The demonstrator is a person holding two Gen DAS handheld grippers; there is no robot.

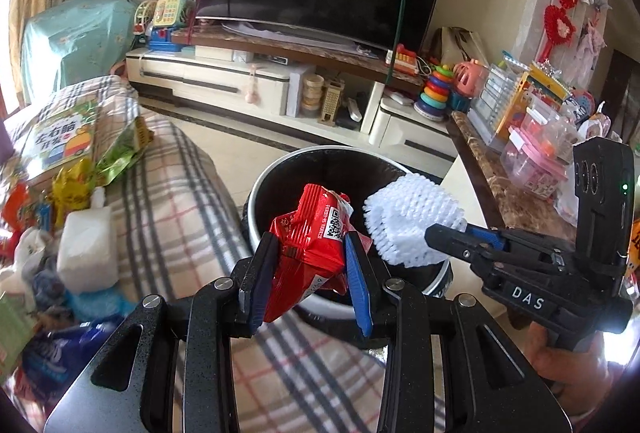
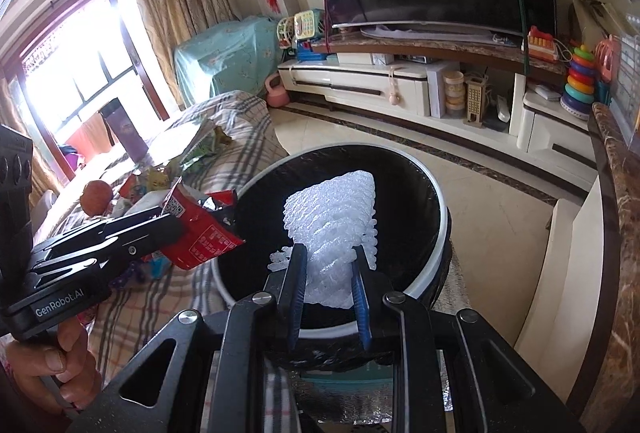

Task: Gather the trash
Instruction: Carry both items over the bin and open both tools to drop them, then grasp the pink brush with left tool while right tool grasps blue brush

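My left gripper [image 1: 310, 247] is shut on a red snack wrapper [image 1: 316, 241] and holds it over the near rim of a round trash bin [image 1: 276, 169] with a black liner. The wrapper also shows in the right wrist view [image 2: 200, 229]. My right gripper [image 2: 328, 261] is shut on a white foam net sleeve [image 2: 334, 221] and holds it above the bin's opening [image 2: 400, 193]. In the left wrist view the foam net [image 1: 408, 213] sits to the right of the wrapper, in the right gripper [image 1: 436, 233].
More trash lies on the plaid-covered table at the left: a white foam block [image 1: 88, 249], green and yellow wrappers [image 1: 116, 149], a blue bag [image 1: 52, 353]. A marble counter [image 1: 508, 193] with toys stands right. A TV stand [image 1: 256, 81] is behind the bin.
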